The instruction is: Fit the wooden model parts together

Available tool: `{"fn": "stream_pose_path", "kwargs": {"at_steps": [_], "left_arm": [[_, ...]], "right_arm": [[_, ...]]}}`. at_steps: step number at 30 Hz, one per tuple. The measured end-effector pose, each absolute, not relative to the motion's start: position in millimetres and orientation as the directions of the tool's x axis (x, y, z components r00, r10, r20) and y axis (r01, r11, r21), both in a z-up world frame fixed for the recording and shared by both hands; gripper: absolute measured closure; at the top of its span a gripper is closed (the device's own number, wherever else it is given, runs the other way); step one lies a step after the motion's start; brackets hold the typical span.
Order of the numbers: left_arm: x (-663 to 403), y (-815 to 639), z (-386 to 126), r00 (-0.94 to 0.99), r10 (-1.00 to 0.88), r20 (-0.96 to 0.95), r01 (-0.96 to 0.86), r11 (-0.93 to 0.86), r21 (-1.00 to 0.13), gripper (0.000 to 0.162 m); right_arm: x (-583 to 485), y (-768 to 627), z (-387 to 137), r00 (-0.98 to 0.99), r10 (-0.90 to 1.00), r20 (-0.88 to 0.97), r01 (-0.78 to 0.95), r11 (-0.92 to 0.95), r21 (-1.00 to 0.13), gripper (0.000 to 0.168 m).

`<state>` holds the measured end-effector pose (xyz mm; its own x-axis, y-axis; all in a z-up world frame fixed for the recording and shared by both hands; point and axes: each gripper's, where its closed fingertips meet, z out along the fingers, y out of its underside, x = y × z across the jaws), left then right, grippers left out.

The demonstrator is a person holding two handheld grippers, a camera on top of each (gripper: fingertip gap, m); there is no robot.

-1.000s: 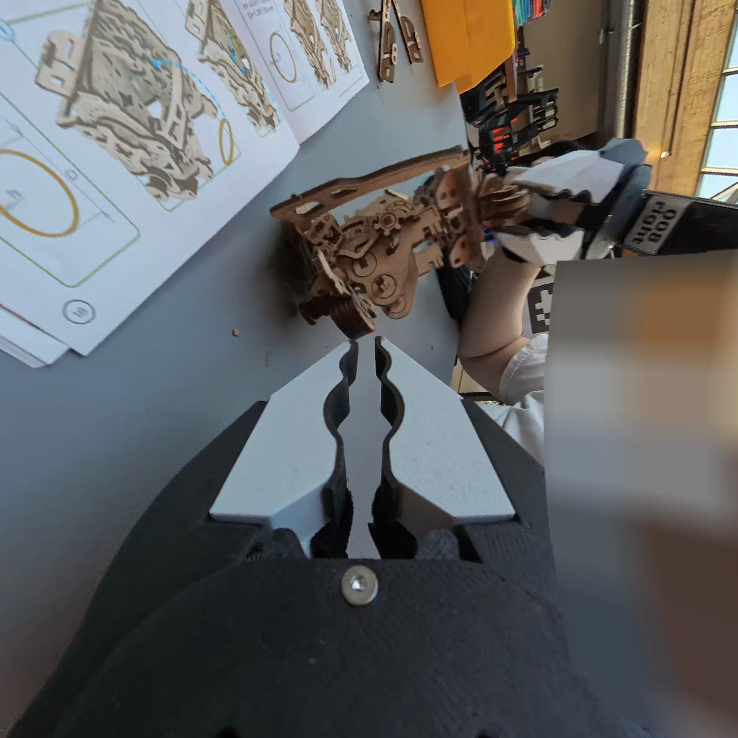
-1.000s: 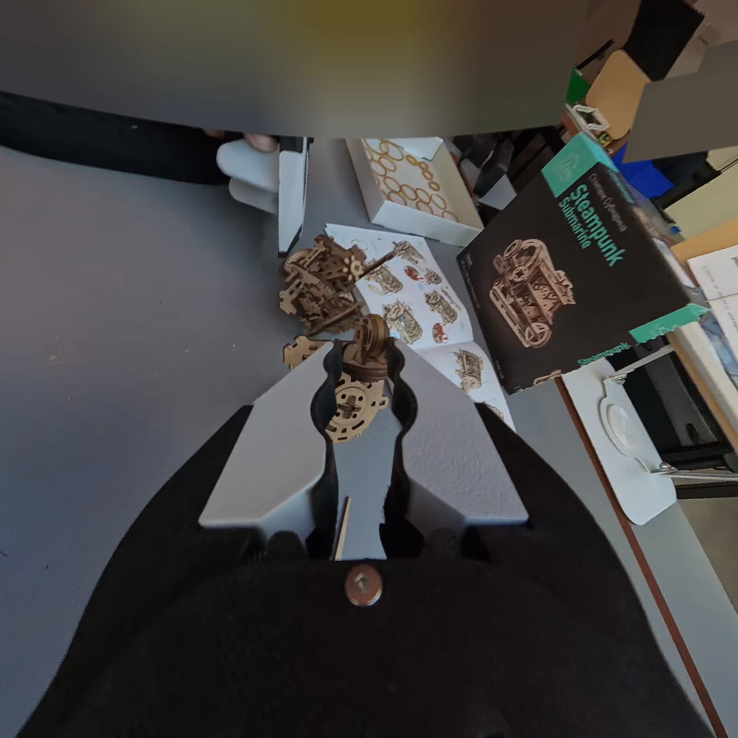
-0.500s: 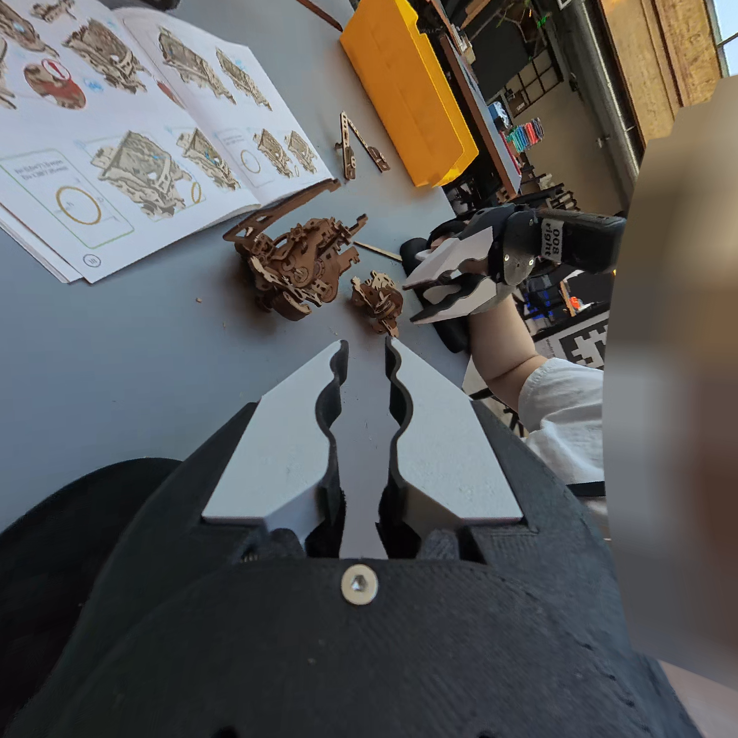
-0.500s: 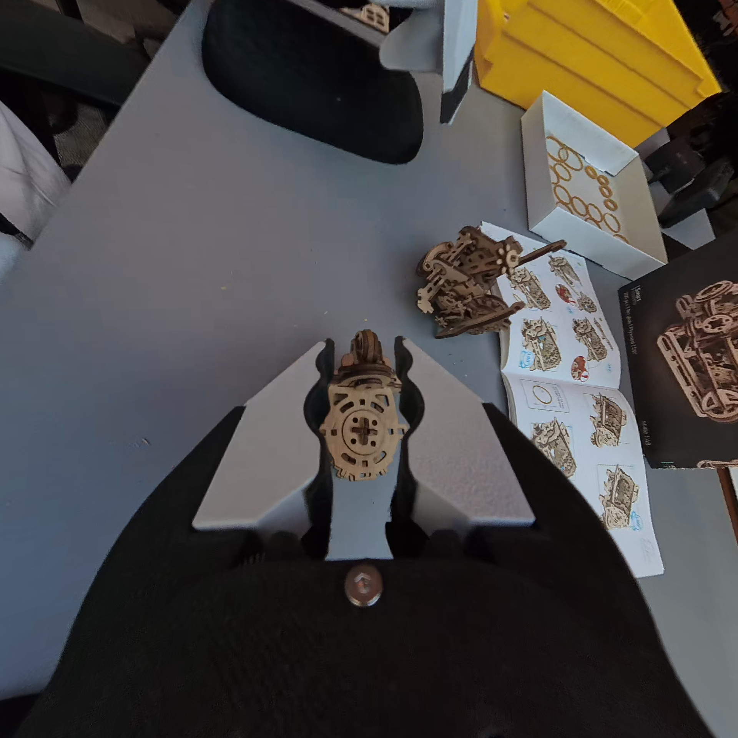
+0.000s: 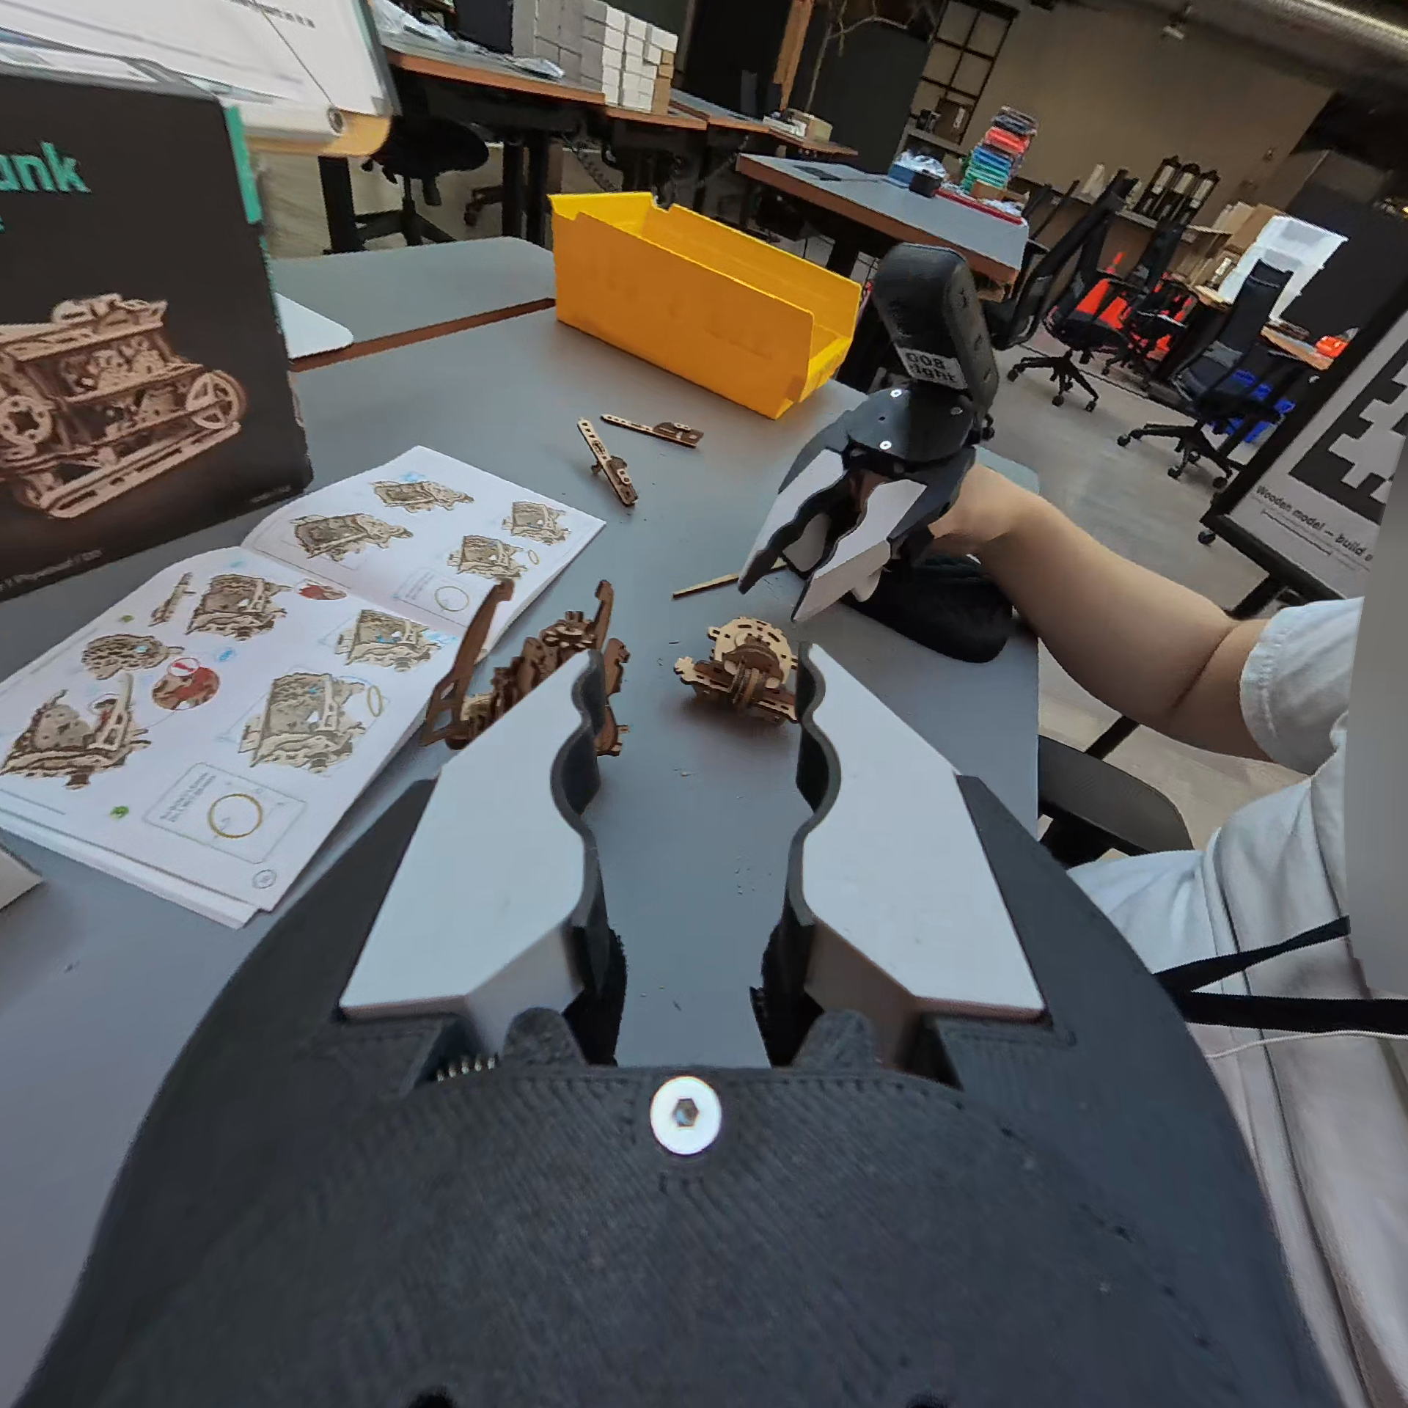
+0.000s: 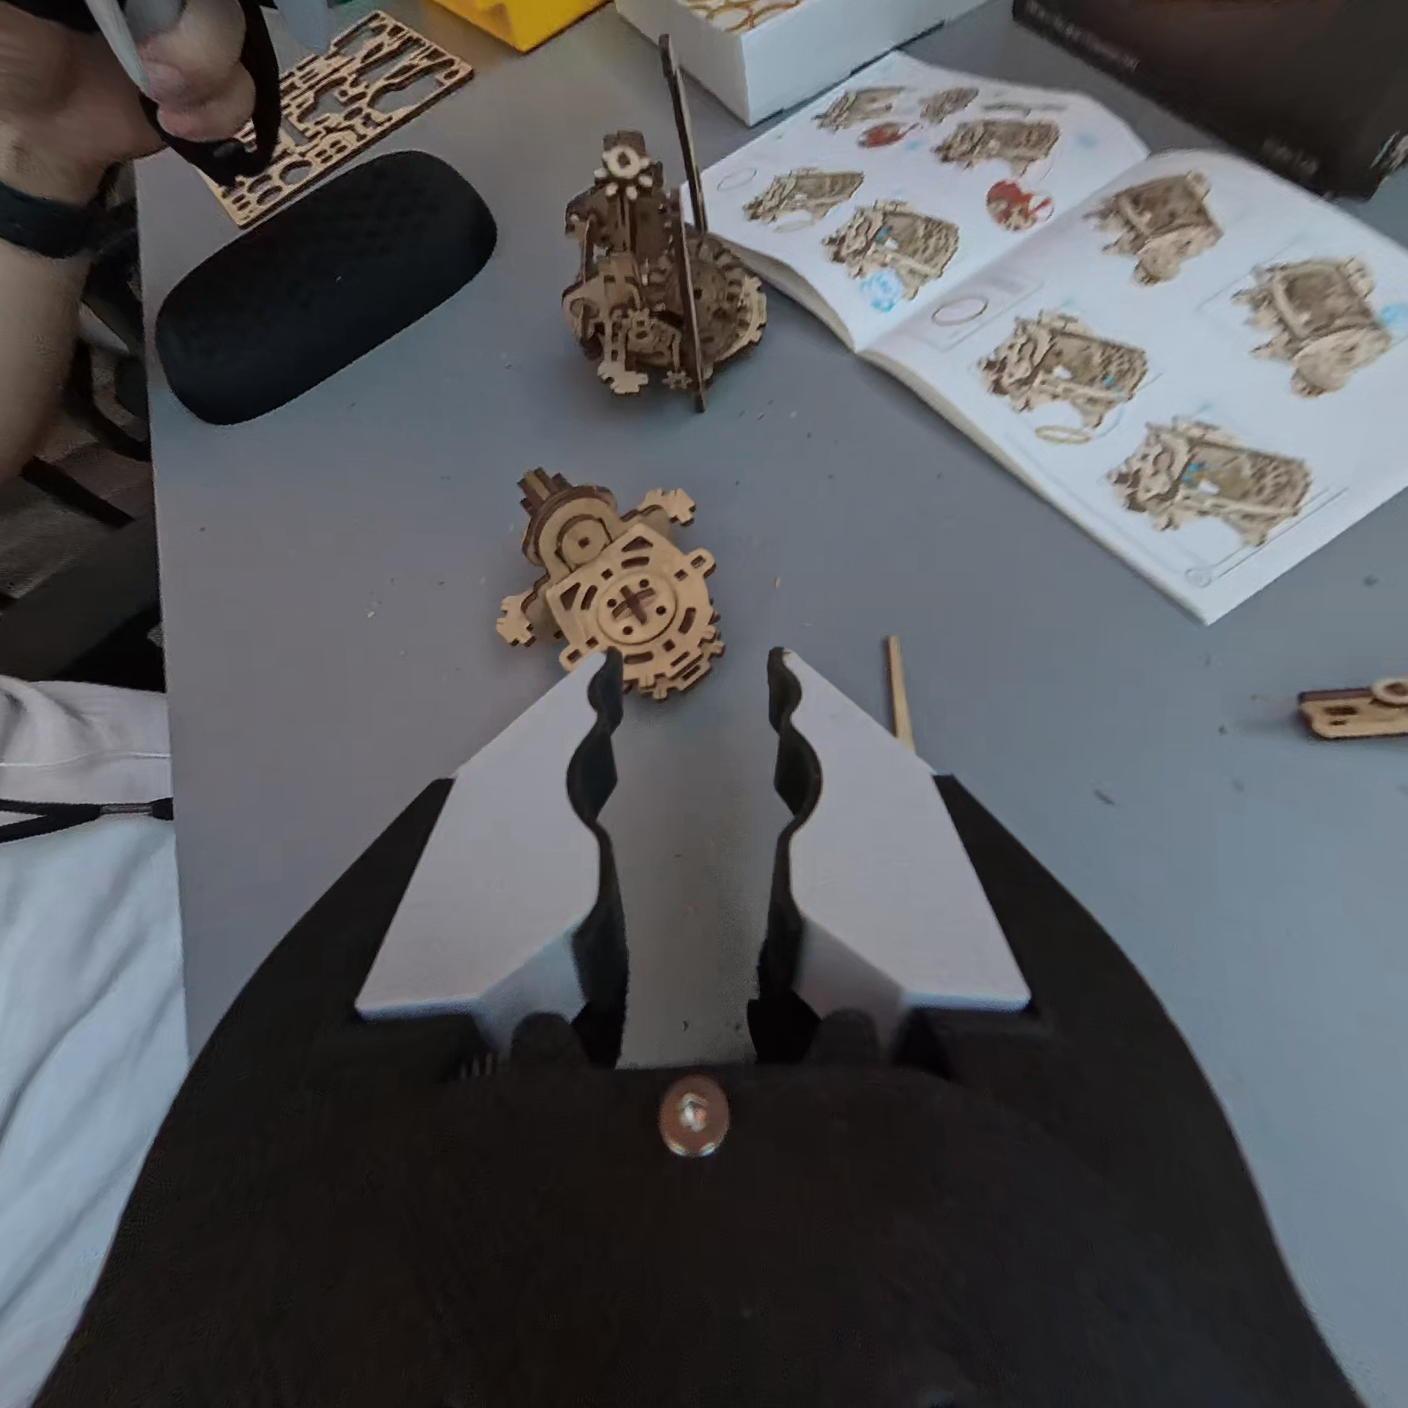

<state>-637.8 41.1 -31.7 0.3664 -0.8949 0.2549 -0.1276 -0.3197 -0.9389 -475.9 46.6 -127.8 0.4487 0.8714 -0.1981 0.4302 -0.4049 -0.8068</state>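
Bin [image 5: 686, 305], yellow, interior hidden; both claws, left [image 5: 693, 701] and right [image 6: 689, 663], gape wide, holding nothing.

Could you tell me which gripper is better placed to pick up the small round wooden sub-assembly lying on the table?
Probably the right gripper: it is open, and the small sub-assembly lies just past its fingertips. The left gripper, also open, sits between both wooden pieces.
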Motion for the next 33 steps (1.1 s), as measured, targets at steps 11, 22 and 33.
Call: {"fn": "stream_pose_path", "kwargs": {"at_steps": [11, 22, 33], "left_arm": [[-599, 23, -55, 0.381, -0.917, 0.116, -0.271, -0.231, -0.935, 0.136], [-616, 45, -60, 0.474, -0.879, 0.056, -0.286, -0.213, -0.934, 0.143], [-633, 126, -66, 0.244, -0.969, 0.047, -0.413, -0.148, -0.898, 0.132]], "right_arm": [[-479, 27, -155, 0.376, 0.892, -0.25, 0.594, -0.439, -0.674, 0.13], [-488, 60, -159, 0.279, 0.96, -0.015, 0.739, -0.225, -0.635, 0.14], [-491, 74, -40, 0.342, 0.928, 0.146, 0.249, 0.06, -0.967, 0.158]]}}
